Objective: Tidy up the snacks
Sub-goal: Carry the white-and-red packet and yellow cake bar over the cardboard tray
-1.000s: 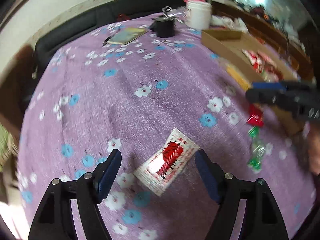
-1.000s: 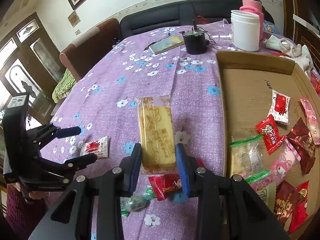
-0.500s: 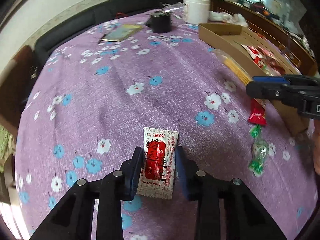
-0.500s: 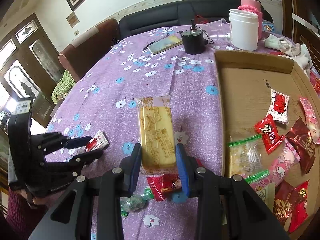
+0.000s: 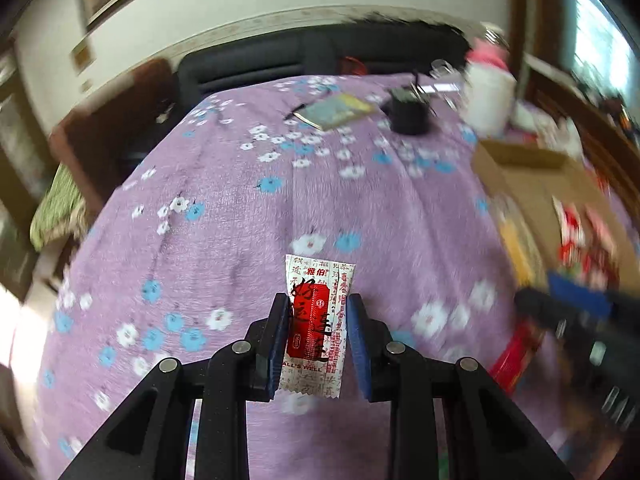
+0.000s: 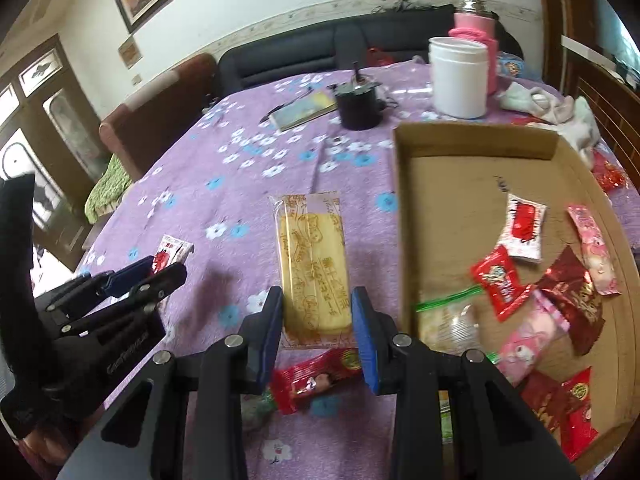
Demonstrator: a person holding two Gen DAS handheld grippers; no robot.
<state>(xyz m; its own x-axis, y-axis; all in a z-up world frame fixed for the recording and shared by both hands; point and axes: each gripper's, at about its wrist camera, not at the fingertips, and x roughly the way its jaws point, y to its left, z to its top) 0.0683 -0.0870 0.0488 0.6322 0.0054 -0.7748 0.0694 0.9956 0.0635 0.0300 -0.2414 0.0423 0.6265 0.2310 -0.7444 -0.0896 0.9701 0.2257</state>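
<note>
Your left gripper (image 5: 318,316) was wide open over the white packet (image 5: 318,316) a second ago. Its jaws have just been closing, and now its 2 blue pads press on the packet's sides. The packet has turned upright between them, and in the right wrist view its top end (image 6: 170,250) pokes up clear of the cloth (image 6: 224,184).

Your right gripper (image 6: 316,312) has stayed put. Its jaws are narrow and sit on each side of the near end of the long yellow cake (image 6: 312,264), tight against the wrapper. The cake lies flat on the cloth, just left of the box (image 6: 404,216).

A red candy (image 6: 316,376) lies on the cloth right under your right gripper, near the box's front left corner. A green-ended sweet sits just left of it, mostly hidden.

Inside the box you have 1 white packet (image 6: 522,226) like the one you hold, some red packets, some pink ones and a clear bag with green ends (image 6: 448,320).

Behind the box stands a white jar (image 6: 458,76) with a pink bottle (image 6: 474,36) behind it. Left of the jar sits a black pot (image 6: 358,106), and left of that a book (image 6: 302,110).
</note>
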